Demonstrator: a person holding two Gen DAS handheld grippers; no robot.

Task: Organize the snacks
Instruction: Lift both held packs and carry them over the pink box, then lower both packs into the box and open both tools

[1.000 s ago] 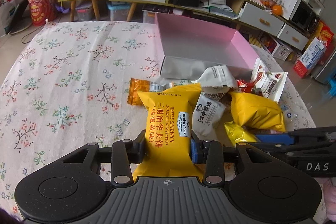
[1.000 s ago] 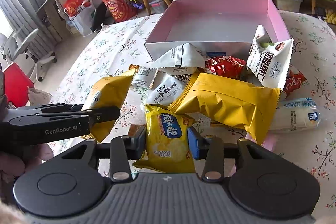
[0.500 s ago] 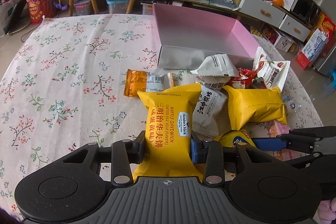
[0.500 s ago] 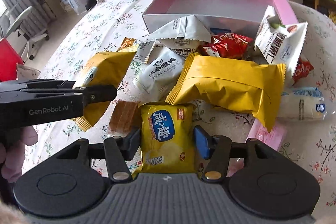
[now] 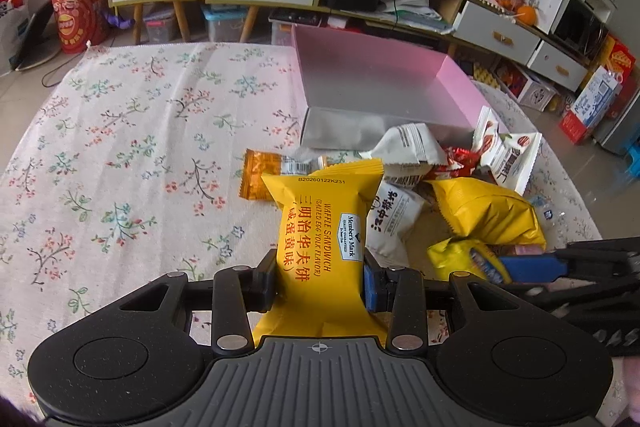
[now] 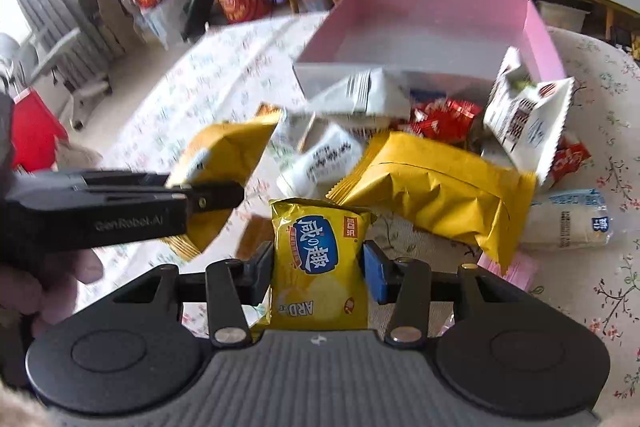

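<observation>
Left gripper (image 5: 320,281): both pads clamp the waffle sandwich pack (image 5: 324,227) — pack upright, printed face toward camera.
Pink box (image 5: 454,79): at 1 o'clock on the floral tablecloth (image 5: 120,147).
Snack pile (image 5: 460,187): at 2 o'clock — touching the box's near wall.
Right gripper (image 5: 532,265): at 3 o'clock, pinching a yellow chip bag (image 5: 456,253).

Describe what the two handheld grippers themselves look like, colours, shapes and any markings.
Both are matte black plastic. The left gripper has a ribbed grey base with a crosshair mark, two round side discs, silver pivot pins, one black pad and one blue pad. The right gripper matches. "GenRobot.AI" is printed on the left gripper's side.
</observation>
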